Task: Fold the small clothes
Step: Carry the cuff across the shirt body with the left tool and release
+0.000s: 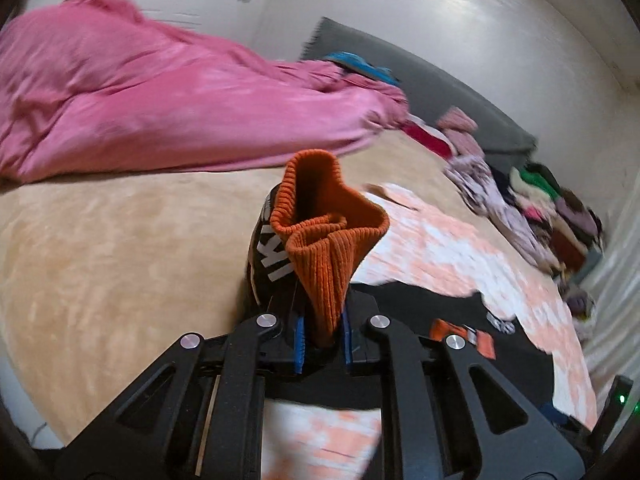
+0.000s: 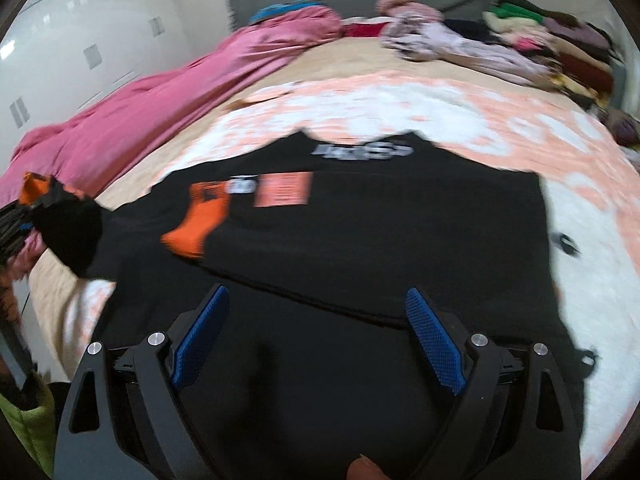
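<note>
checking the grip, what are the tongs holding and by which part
Left tongs are shut on the orange ribbed cuff of the black garment; right tongs hold nothing.

You are looking at a black garment [image 2: 360, 240] lying spread flat on the bed, its orange ribbed cuff [image 1: 324, 236] standing upright and bunched; its other orange cuff [image 2: 196, 224] is lying flat on the black fabric.
</note>
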A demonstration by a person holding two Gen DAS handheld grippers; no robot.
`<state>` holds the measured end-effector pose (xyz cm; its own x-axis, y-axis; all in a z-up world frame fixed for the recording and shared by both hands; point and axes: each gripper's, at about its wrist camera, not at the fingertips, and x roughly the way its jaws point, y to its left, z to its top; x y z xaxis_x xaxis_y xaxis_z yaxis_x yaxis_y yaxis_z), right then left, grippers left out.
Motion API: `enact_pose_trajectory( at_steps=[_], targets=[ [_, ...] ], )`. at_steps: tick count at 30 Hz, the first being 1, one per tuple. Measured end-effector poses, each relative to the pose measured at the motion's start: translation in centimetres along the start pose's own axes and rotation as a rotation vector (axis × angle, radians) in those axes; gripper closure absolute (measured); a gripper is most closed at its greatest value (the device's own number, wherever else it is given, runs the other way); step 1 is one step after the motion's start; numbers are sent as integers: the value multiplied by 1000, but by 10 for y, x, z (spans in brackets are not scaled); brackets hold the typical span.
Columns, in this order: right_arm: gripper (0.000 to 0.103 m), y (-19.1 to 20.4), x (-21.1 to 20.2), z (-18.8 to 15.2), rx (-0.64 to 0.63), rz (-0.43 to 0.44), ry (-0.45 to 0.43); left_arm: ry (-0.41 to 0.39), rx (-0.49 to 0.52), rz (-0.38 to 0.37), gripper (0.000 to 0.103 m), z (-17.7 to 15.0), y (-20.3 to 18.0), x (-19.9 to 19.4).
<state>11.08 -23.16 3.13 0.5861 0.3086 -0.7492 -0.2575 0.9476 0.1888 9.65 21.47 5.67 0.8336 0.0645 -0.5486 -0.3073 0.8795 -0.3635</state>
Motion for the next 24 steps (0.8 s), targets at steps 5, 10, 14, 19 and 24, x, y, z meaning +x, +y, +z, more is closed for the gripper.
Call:
enact_pose_trajectory(
  at_steps=[5,10,14,19,24],
  targets=[
    [14,-38,-12,-9,84,-36,-16,31,93,-63,96,-10,-55,6],
    [14,-54,-27,-9,118,-34,-51,79,176,-119,96,-27,-103,19],
    [14,-63,-36,-8,134,-28,-73,130,243,-149,96,-48,-139,31],
    [14,-77,-44,-10,166,-30,-91,197,321,-190,96,-76,-175,49],
    [14,-85,-45,-10,185,-45,-96,255,402,-230,95,-101,-199,67]
  ],
)
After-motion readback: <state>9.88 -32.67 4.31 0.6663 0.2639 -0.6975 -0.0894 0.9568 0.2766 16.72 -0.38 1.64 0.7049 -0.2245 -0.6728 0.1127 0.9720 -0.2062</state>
